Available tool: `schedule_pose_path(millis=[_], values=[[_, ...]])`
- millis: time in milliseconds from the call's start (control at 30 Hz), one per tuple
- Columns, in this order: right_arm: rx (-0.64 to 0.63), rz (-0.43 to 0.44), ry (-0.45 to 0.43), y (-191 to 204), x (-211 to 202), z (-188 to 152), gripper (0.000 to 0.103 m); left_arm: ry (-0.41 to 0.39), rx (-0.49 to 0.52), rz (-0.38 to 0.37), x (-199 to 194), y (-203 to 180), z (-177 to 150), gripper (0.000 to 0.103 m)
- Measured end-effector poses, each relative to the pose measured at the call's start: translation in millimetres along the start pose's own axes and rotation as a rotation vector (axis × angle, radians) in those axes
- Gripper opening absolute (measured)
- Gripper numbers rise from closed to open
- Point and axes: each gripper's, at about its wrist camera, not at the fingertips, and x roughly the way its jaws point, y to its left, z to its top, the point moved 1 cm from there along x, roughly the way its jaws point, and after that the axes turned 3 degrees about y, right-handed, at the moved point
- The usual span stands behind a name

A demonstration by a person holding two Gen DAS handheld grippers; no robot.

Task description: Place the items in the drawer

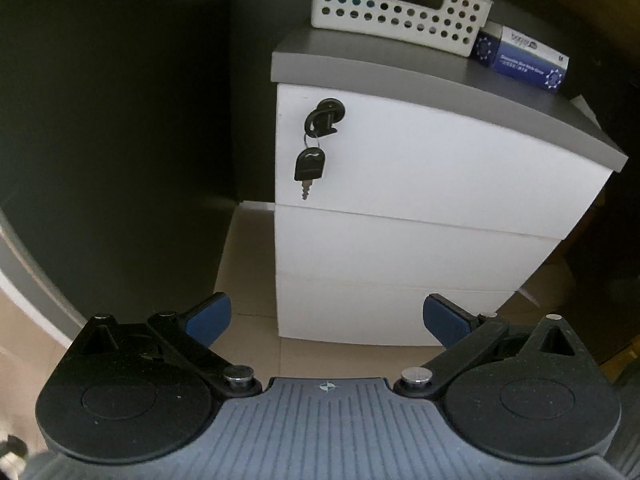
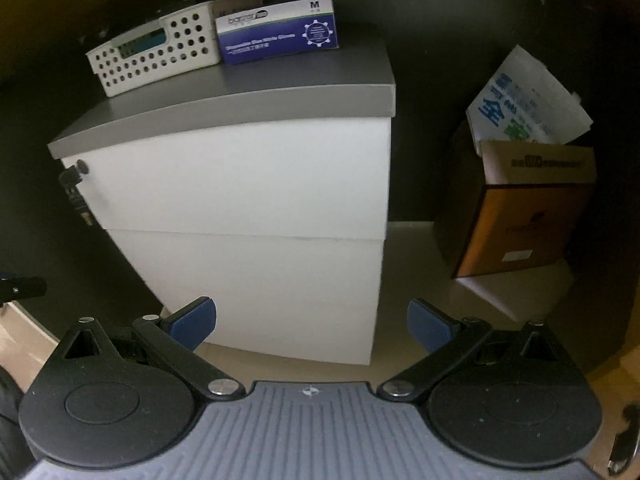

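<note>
A white three-drawer cabinet [image 1: 400, 216] [image 2: 256, 208] with a grey top stands on the floor, all drawers closed. A key [image 1: 310, 166] hangs from the lock at the top drawer's left corner. On the grey top sit a white perforated basket [image 1: 396, 8] [image 2: 156, 54] and a blue-and-white glove box [image 1: 528, 58] [image 2: 278, 30]. My left gripper [image 1: 326, 318] is open and empty, some way in front of the lowest drawer. My right gripper [image 2: 312, 322] is open too, empty, facing the cabinet's lower right front.
A brown cardboard box [image 2: 524, 216] holding a printed white bag [image 2: 524, 100] stands on the floor right of the cabinet. Dark walls [image 1: 120, 120] close in behind and left of the cabinet. Pale floor tiles [image 2: 416, 280] lie between cabinet and box.
</note>
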Motion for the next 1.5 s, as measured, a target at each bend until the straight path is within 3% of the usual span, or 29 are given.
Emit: schedule_pose_path(millis=[167, 333, 400, 600, 1067, 1233, 1500], values=[[-0.003, 0.008, -0.015, -8.6, 15.4, 10.8, 0.103, 0.018, 0.027, -0.039, 24.1, 12.6, 16.7, 0.103], [-0.001, 0.127, 0.018, -18.8, 40.1, 24.5, 0.103, 0.023, -0.002, -0.094, 49.2, 28.7, 32.6, 0.103], [-0.016, 0.122, 0.016, -20.1, 48.8, 30.0, 0.103, 0.025, -0.013, -0.116, 59.3, 35.1, 39.0, 0.103], [-0.071, 0.097, -0.052, -28.5, 66.3, 46.3, 0.103, -0.031, 0.045, -0.074, 73.3, 44.3, 56.3, 0.103], [-0.054, 0.1, -0.086, -53.4, 105.2, 78.1, 0.103, -0.079, 0.066, -0.17, 113.3, 63.0, 98.2, 0.103], [-0.096, 0.144, -0.065, -49.9, 117.7, 84.5, 0.103, -0.051, 0.132, -0.213, 128.7, 56.9, 99.1, 0.103], [-0.144, 0.184, -0.079, -32.7, 118.0, 86.7, 0.103, -0.053, 0.152, -0.286, 133.2, 51.8, 96.9, 0.103]])
